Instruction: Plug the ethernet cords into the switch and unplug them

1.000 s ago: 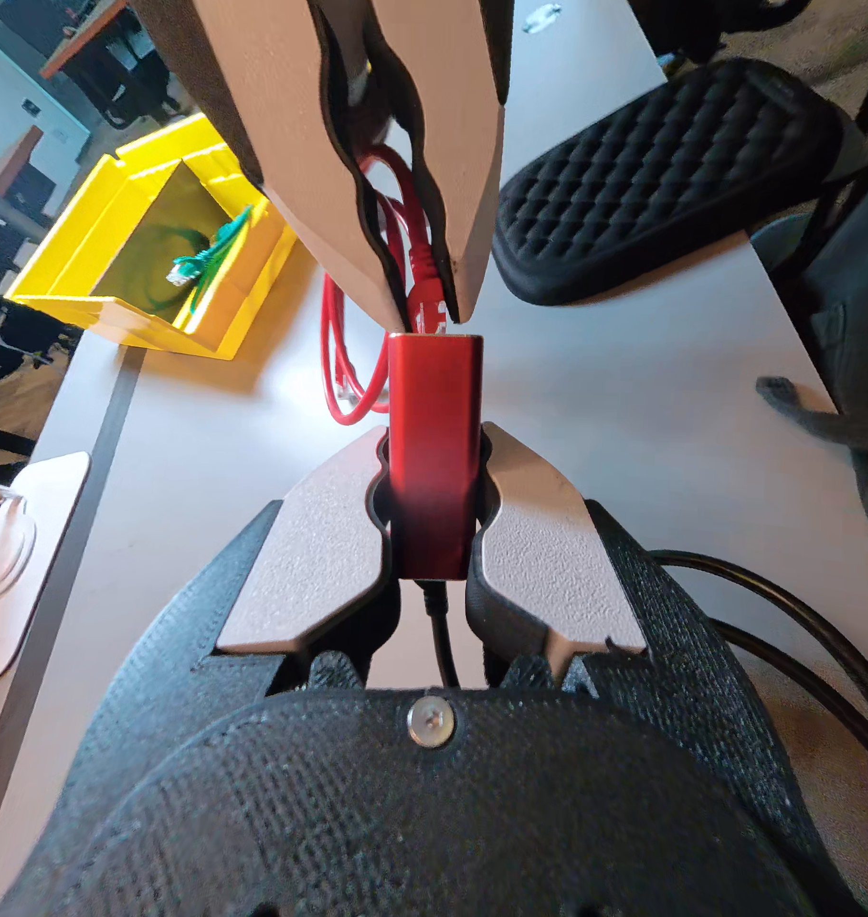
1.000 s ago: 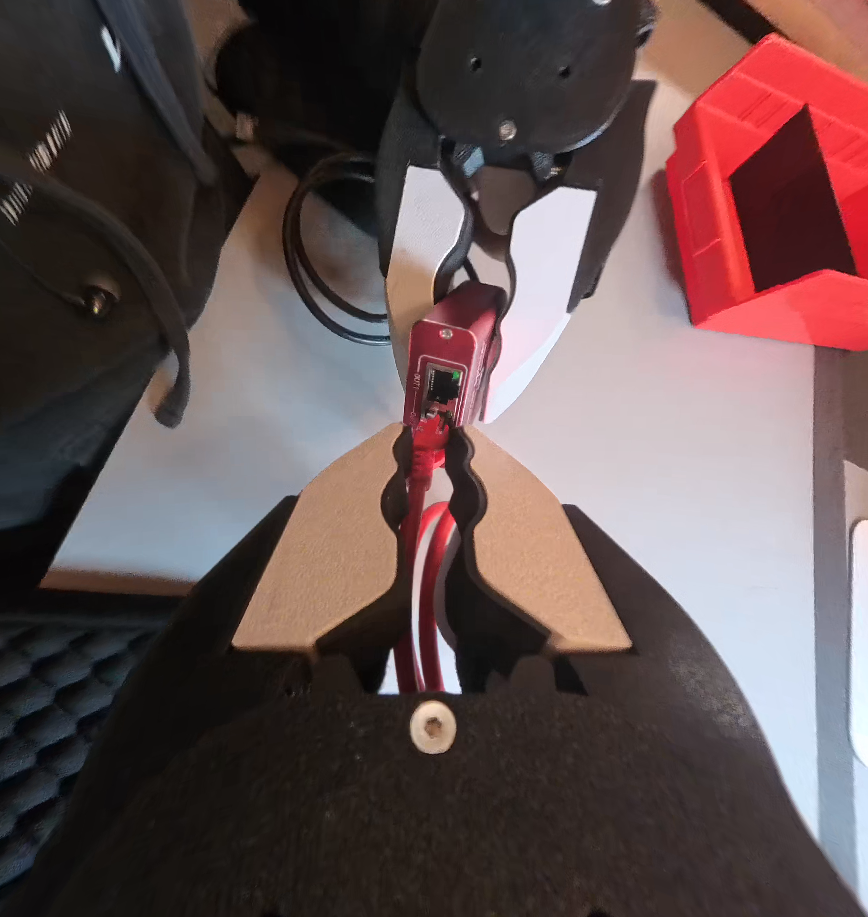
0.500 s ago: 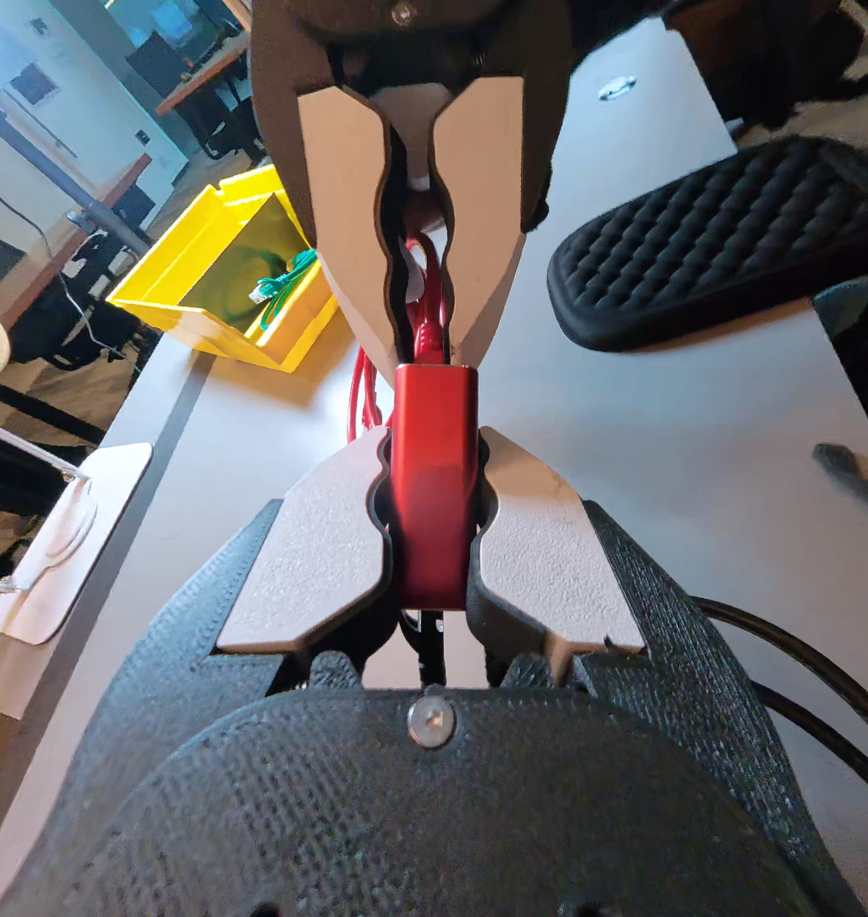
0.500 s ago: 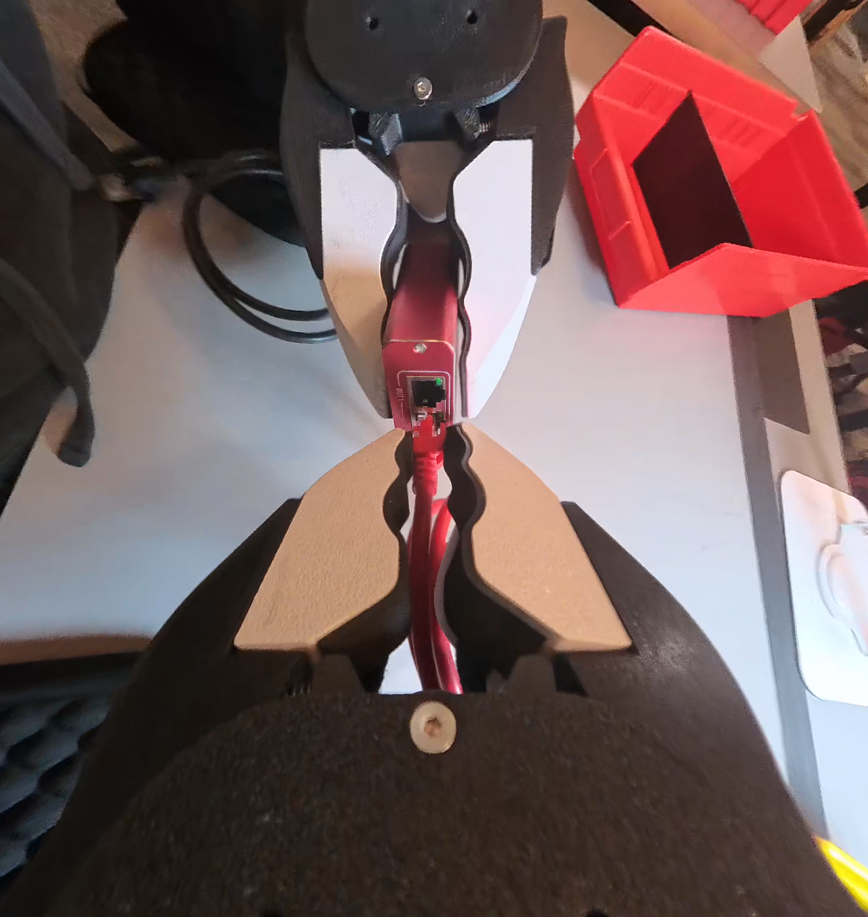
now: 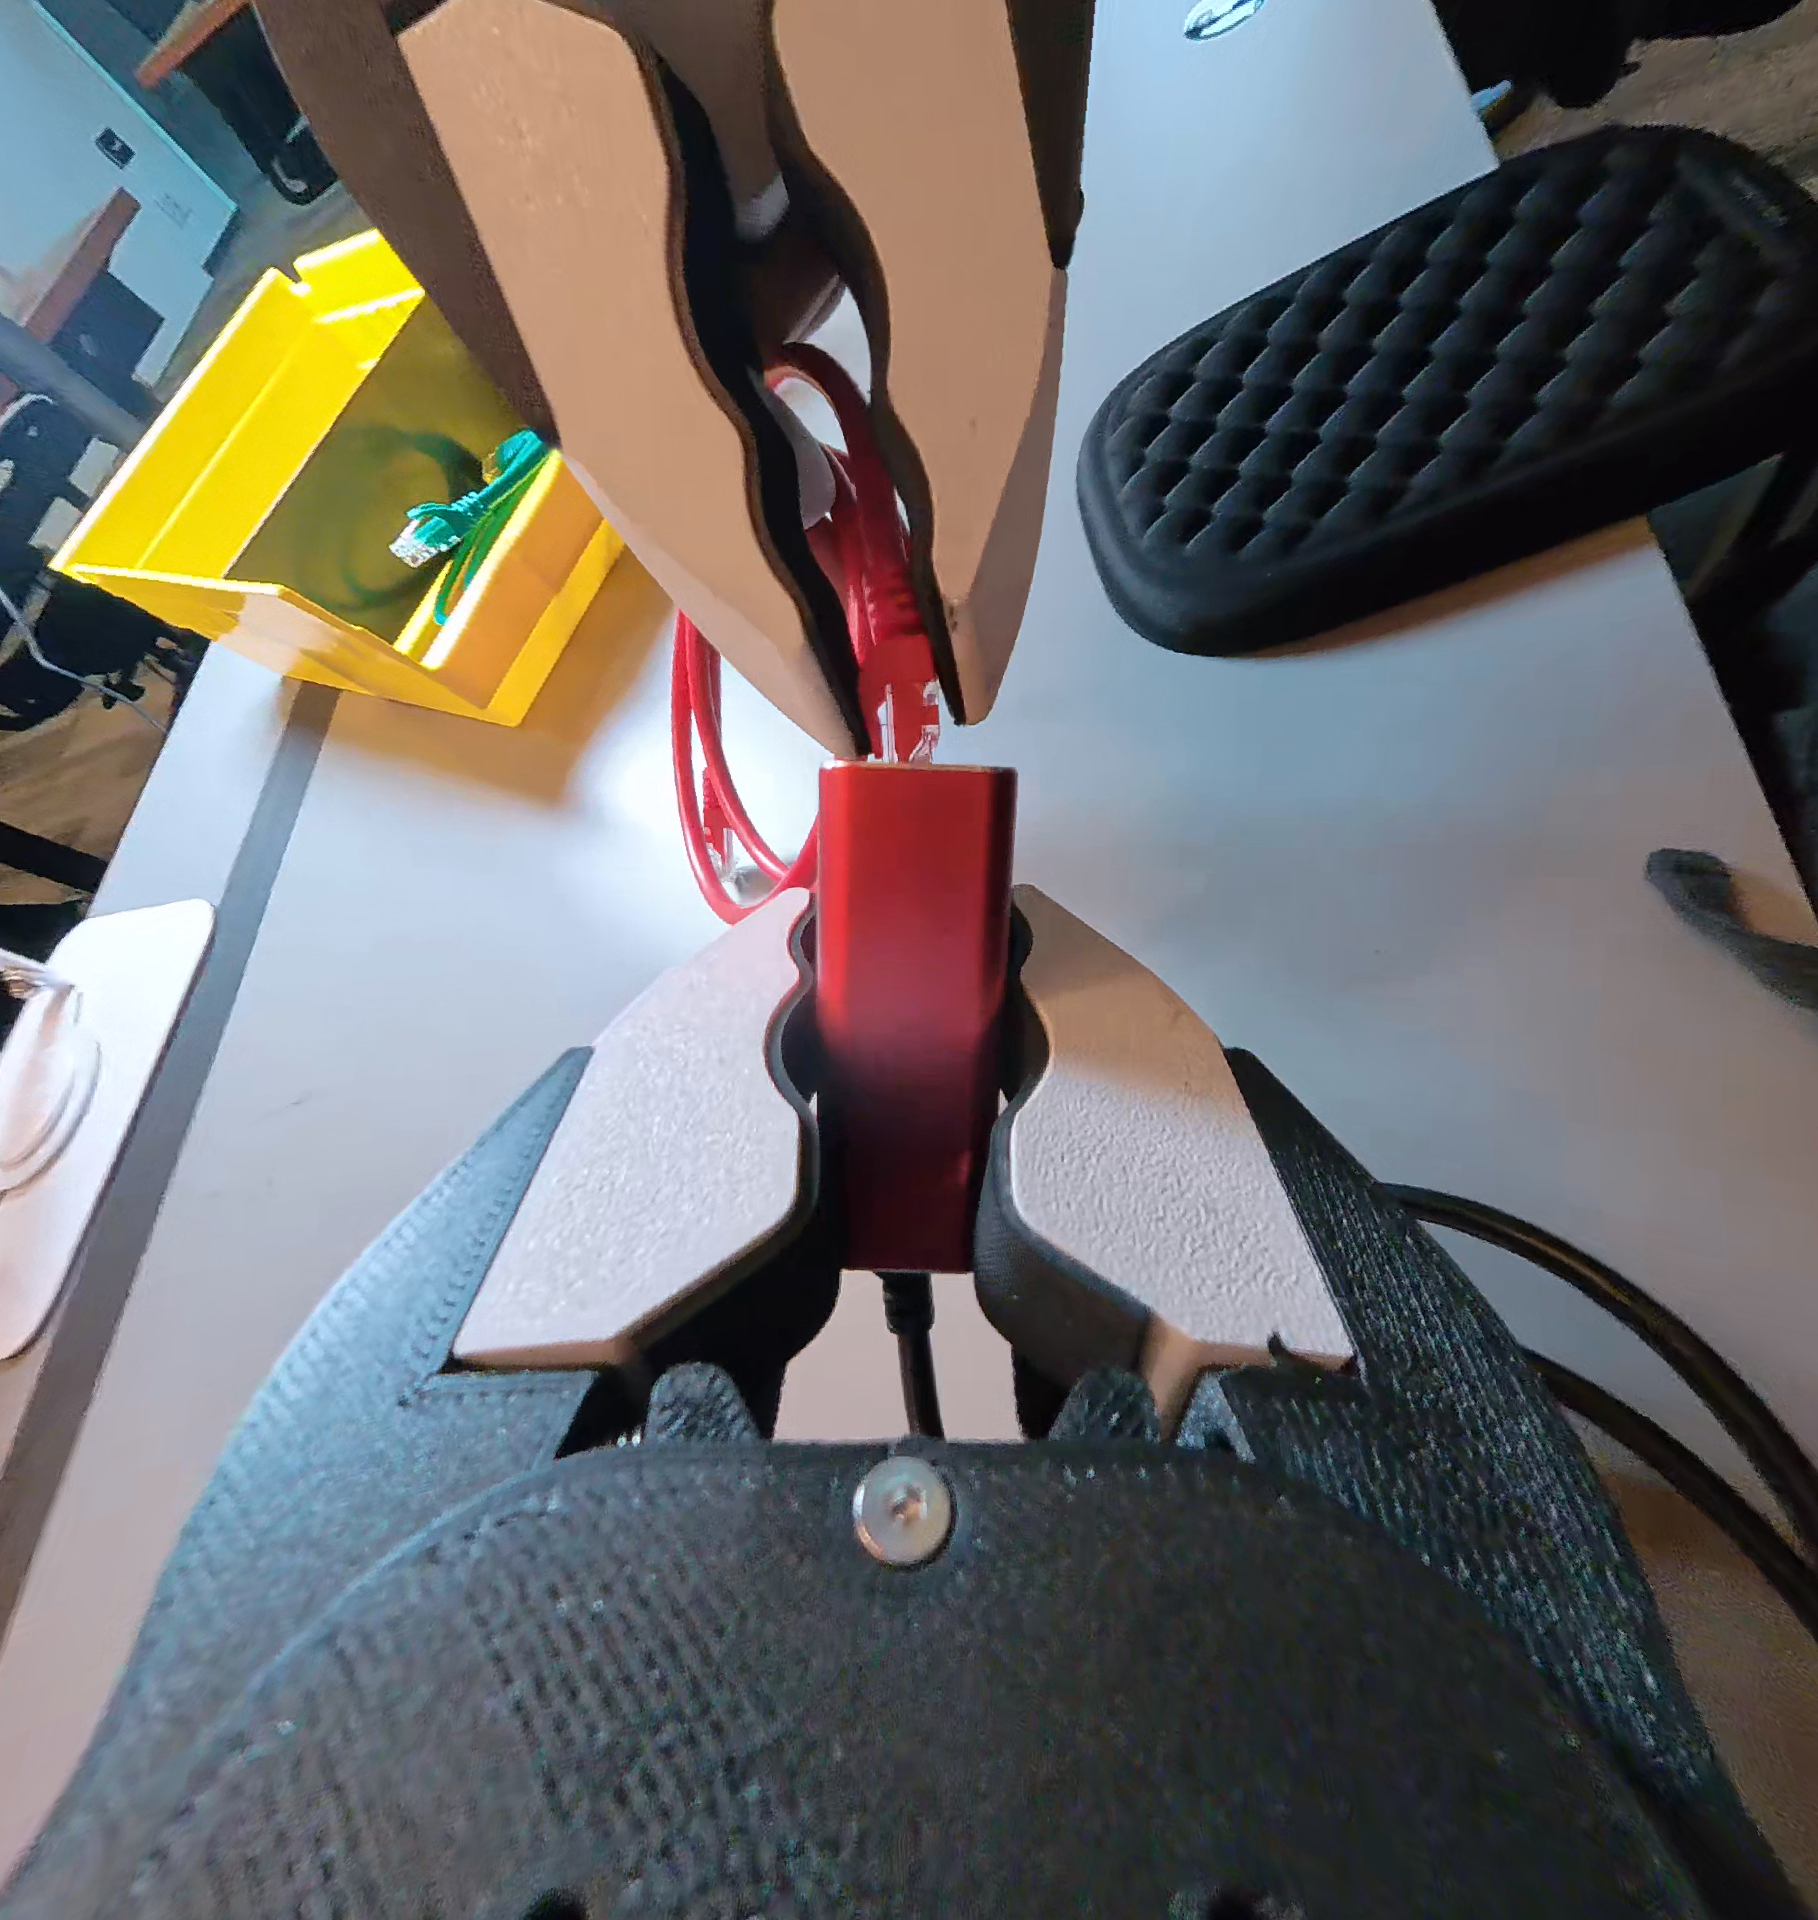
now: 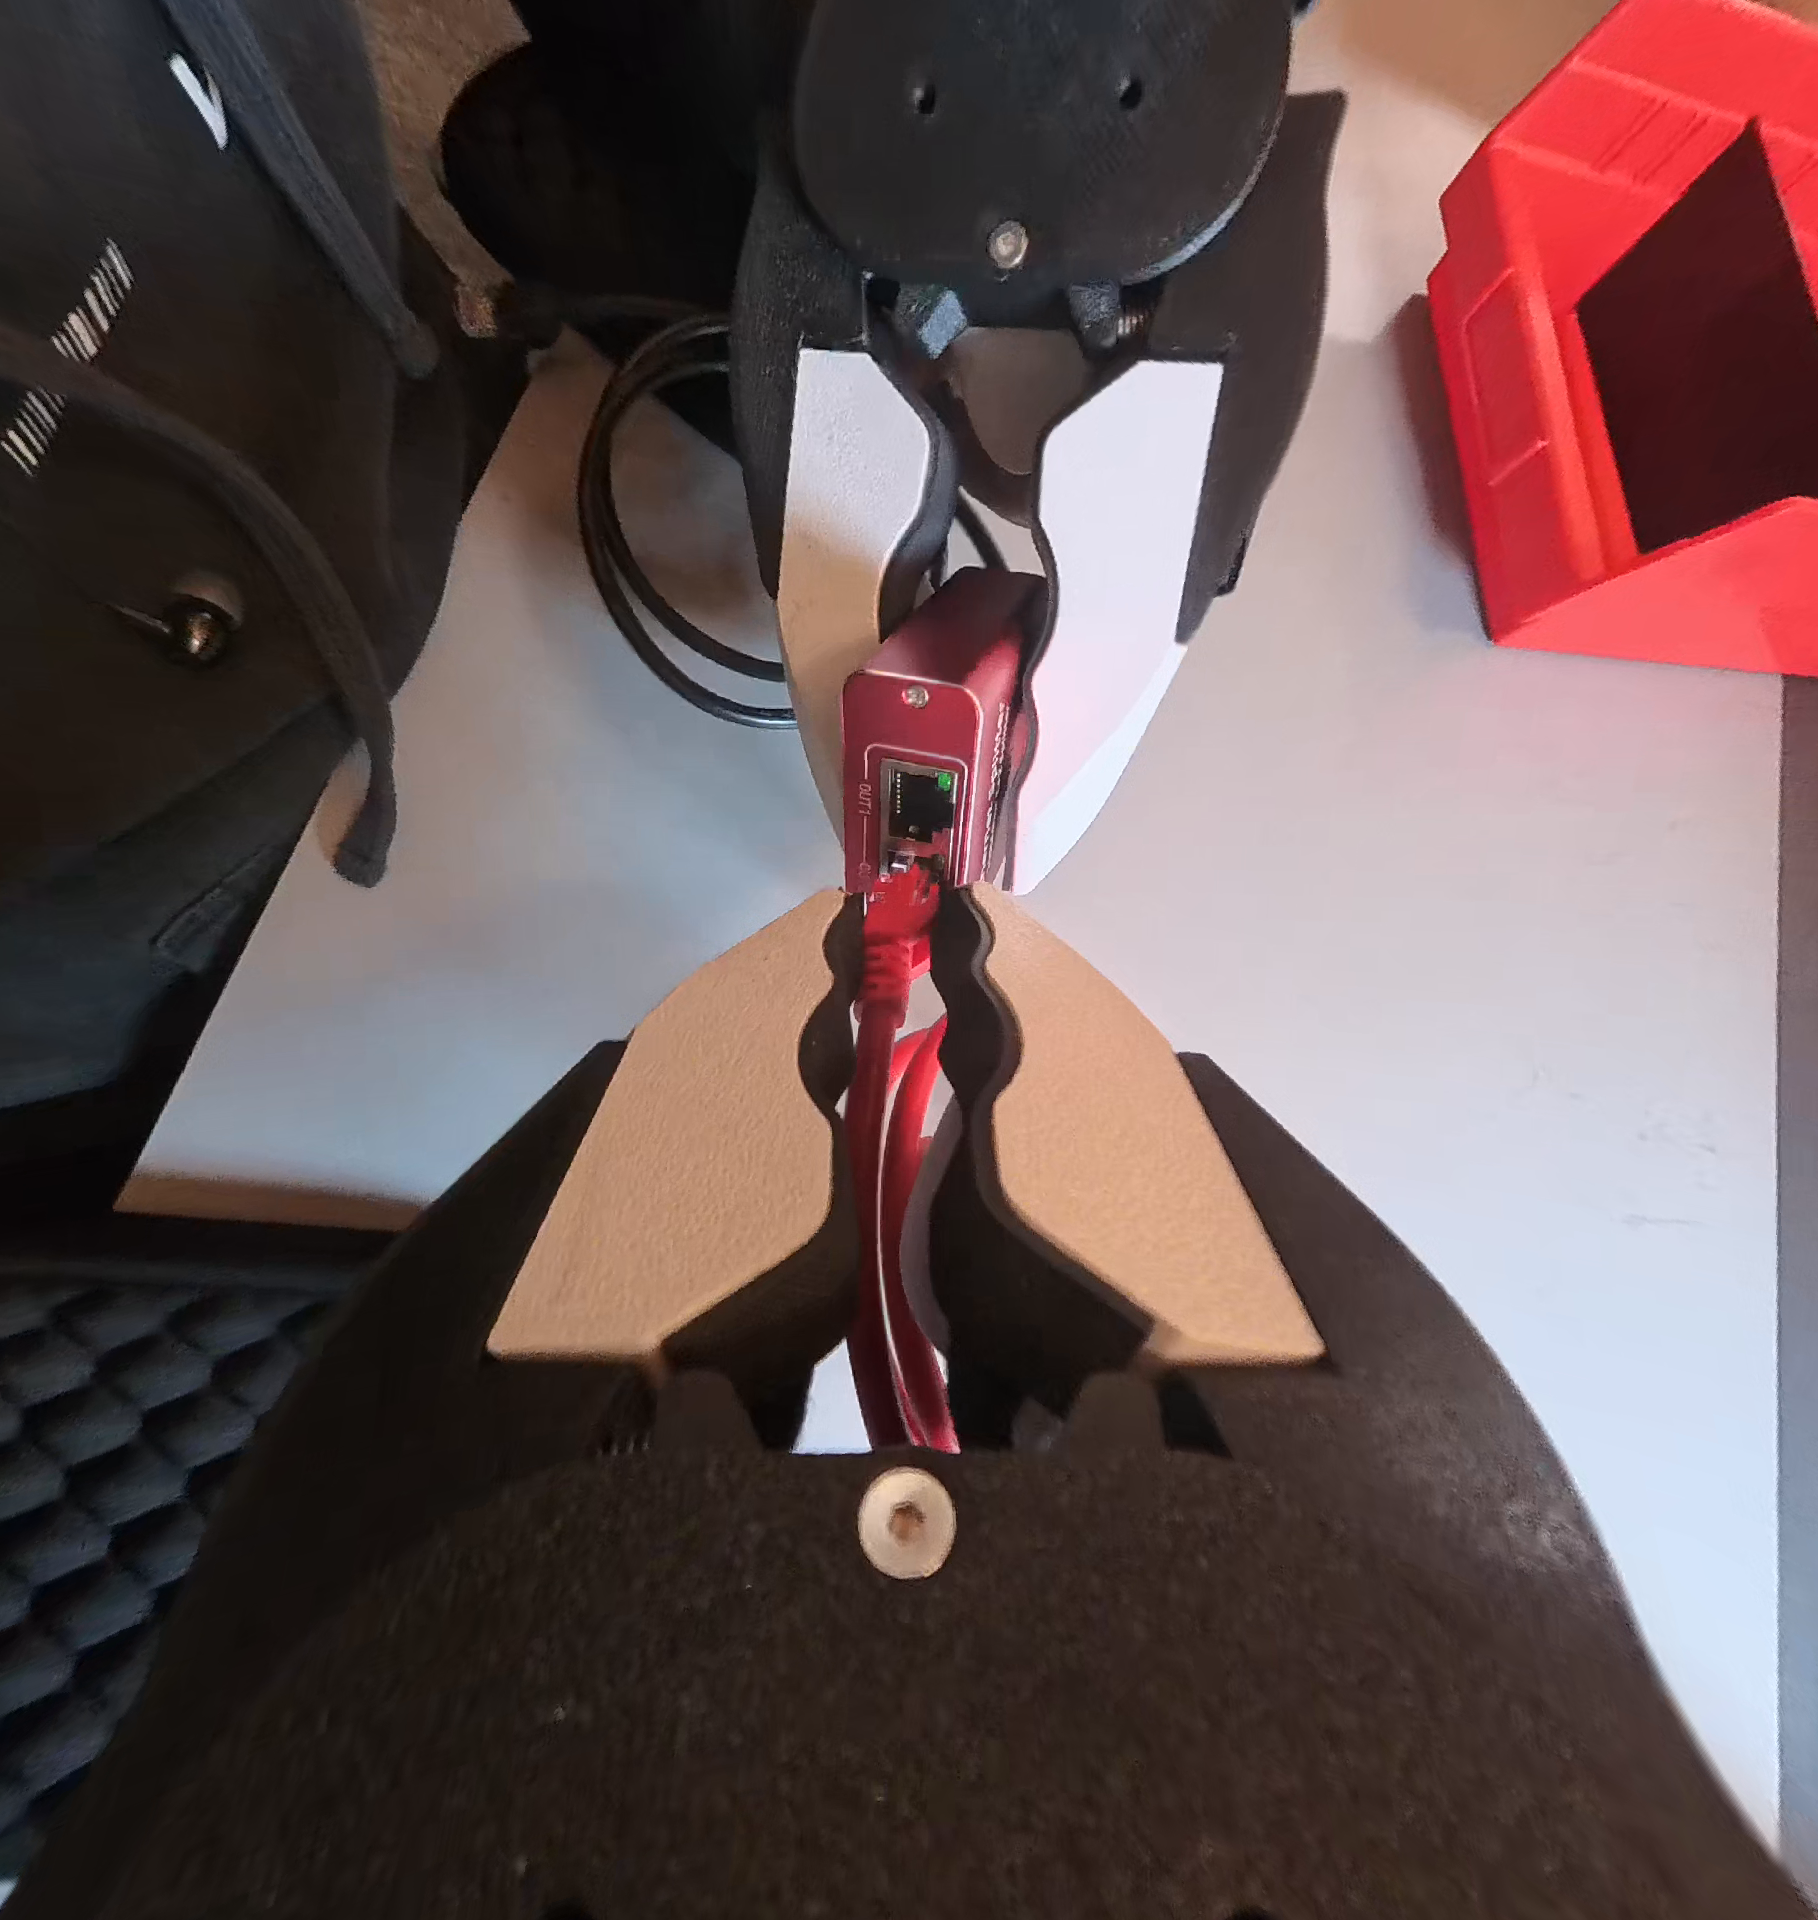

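my left gripper [image 5: 910,935] clamps red switch [image 5: 913,997] above table [image 5: 1352,831]. my right gripper [image 6: 905,914] pinches red cord plug [image 6: 900,914] at lower port. half second ago rig sat square; now tilted back. plug looks seated, unplug likely next.

1. I am holding a glossy dark red switch [image 5: 915,997] between my pale grey left fingers [image 5: 666,1132].
2. My tan right fingers [image 6: 697,1122] are pinching a bright red cord [image 6: 889,971].
3. A yellow bin [image 5: 261,436] is showing a green cord [image 5: 458,520].
4. A red bin [image 6: 1570,416] is sitting on the white table [image 6: 1404,1039].
5. A black quilted pad [image 5: 1404,395] is showing a diamond pattern.
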`<state>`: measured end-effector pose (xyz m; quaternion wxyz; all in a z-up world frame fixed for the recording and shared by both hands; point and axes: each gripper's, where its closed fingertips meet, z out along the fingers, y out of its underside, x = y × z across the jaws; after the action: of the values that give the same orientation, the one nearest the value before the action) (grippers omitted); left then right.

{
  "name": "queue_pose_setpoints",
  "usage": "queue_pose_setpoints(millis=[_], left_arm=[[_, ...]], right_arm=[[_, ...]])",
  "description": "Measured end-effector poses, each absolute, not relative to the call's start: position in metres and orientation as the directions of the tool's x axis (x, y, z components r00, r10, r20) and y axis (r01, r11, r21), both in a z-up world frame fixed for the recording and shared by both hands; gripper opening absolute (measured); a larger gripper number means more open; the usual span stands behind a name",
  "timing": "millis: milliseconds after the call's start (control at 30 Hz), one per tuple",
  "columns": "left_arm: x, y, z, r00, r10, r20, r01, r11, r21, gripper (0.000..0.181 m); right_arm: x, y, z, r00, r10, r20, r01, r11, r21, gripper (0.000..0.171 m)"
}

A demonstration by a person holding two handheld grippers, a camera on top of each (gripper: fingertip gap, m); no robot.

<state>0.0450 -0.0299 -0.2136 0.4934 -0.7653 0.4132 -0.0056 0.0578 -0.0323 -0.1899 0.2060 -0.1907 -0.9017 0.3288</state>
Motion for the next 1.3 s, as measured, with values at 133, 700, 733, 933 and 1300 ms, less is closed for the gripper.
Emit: queue_pose_setpoints(millis=[133, 700, 733, 933, 1300], left_arm=[[0.048, -0.03, -0.202, 0.669, -0.639, -0.38, -0.596, -0.155, -0.788, 0.03], [-0.038, -0.029, -0.177, 0.867, -0.413, -0.277, -0.38, -0.191, -0.905, 0.029], [-0.039, -0.029, -0.178, 0.868, -0.407, -0.283, -0.384, -0.19, -0.904, 0.029], [-0.044, -0.031, -0.18, 0.873, -0.368, -0.318, -0.403, -0.181, -0.897, 0.029], [-0.063, -0.023, -0.175, 0.918, -0.316, -0.241, -0.306, -0.175, -0.936, 0.029]], right_arm=[[0.059, -0.032, -0.178, -0.839, 0.501, 0.21, 0.224, 0.671, -0.706, 0.013], [0.051, 0.149, -0.033, -0.275, 0.732, 0.623, 0.265, 0.681, -0.683, 0.014], [0.048, 0.165, -0.029, -0.243, 0.728, 0.641, 0.284, 0.685, -0.671, 0.013], [0.028, 0.258, -0.106, -0.137, 0.759, 0.636, 0.528, 0.6, -0.602, 0.013], [0.011, 0.253, -0.167, -0.054, 0.94, 0.337, 0.5, 0.318, -0.805, 0.057]])
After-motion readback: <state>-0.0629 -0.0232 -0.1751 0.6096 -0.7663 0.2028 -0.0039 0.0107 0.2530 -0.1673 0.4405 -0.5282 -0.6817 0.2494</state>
